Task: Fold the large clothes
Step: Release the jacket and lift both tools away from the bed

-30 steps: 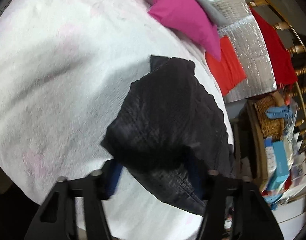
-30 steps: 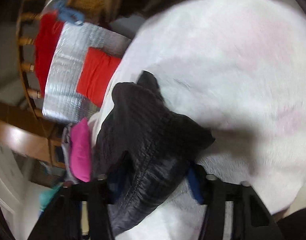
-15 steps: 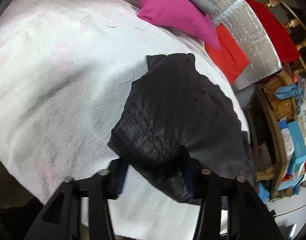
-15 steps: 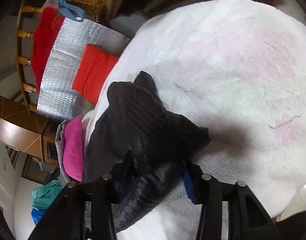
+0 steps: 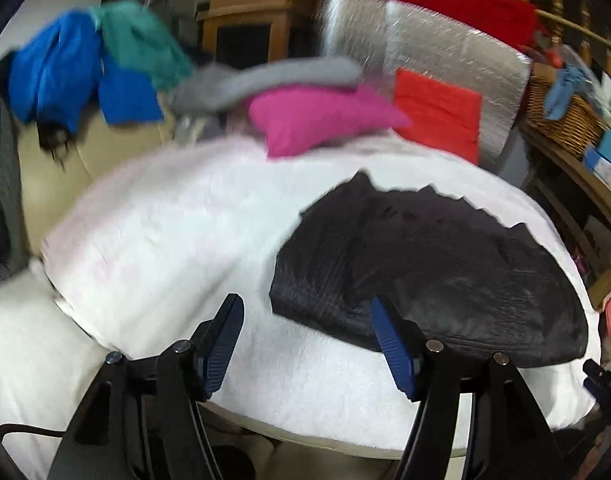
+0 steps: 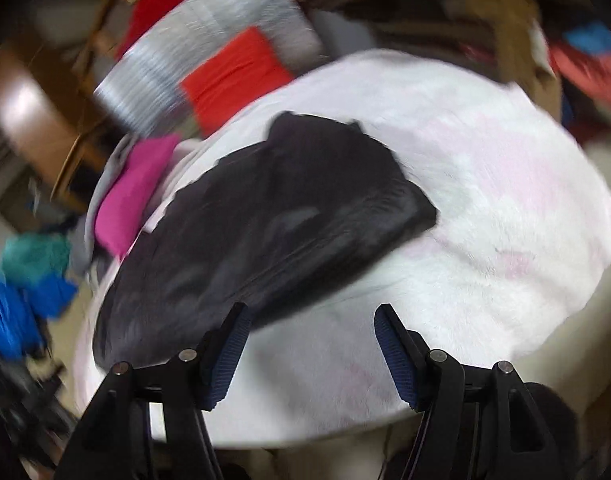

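White fleece covers the desk [image 5: 165,240]; on its far right side lies the black garment [image 5: 425,264], folded into a flat wedge. Left gripper [image 5: 305,340] and right gripper [image 6: 309,344] have just been opening and hold nothing, so this fold looks released; next, a fresh edge must be gripped.

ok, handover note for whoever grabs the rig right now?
Left gripper: open, nothing between the fingers; they have just been opening, off the black garment.
Right gripper: open and empty too, fingers just opened, clear of the cloth.
Black garment lies folded on the white blanket, toward its far side, near the pink cushion and red cloth.
Done: this piece looks folded and released.
Left: square it up if needed. A blue and teal pile sits beyond the blanket, probably next; whether it belongs to the job is unclear.
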`<state>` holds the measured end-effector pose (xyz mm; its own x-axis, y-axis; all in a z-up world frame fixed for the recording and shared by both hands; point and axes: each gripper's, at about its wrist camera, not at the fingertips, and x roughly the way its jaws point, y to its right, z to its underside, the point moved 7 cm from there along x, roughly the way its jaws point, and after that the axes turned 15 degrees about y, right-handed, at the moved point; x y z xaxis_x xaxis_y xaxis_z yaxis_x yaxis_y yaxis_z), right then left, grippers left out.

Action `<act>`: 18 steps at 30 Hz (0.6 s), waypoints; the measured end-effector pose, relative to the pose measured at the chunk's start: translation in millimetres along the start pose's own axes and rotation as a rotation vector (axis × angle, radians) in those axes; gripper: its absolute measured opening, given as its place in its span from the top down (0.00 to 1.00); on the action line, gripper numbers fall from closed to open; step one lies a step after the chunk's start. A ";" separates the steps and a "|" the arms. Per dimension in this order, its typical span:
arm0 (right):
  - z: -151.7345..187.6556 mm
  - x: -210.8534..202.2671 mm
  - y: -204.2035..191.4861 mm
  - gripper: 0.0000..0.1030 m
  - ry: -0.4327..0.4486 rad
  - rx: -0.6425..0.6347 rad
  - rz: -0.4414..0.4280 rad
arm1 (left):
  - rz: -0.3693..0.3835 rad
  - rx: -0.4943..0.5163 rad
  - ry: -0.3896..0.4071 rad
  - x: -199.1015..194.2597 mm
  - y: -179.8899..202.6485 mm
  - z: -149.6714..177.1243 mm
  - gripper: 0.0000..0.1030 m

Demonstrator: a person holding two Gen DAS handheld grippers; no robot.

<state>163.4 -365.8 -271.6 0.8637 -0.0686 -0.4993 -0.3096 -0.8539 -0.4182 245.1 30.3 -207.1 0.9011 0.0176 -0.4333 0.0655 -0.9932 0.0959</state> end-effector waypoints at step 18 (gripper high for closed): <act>-72.1 -178.9 -131.5 0.25 0.401 -0.362 -0.120 | -0.034 0.198 0.295 -148.6 26.9 -82.8 0.20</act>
<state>78.3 -278.5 -72.5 0.9902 -0.0908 -0.1063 -0.1045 -0.9858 -0.1316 148.5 10.4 -66.0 0.9867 0.0548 -0.1533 0.0393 -0.9940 -0.1025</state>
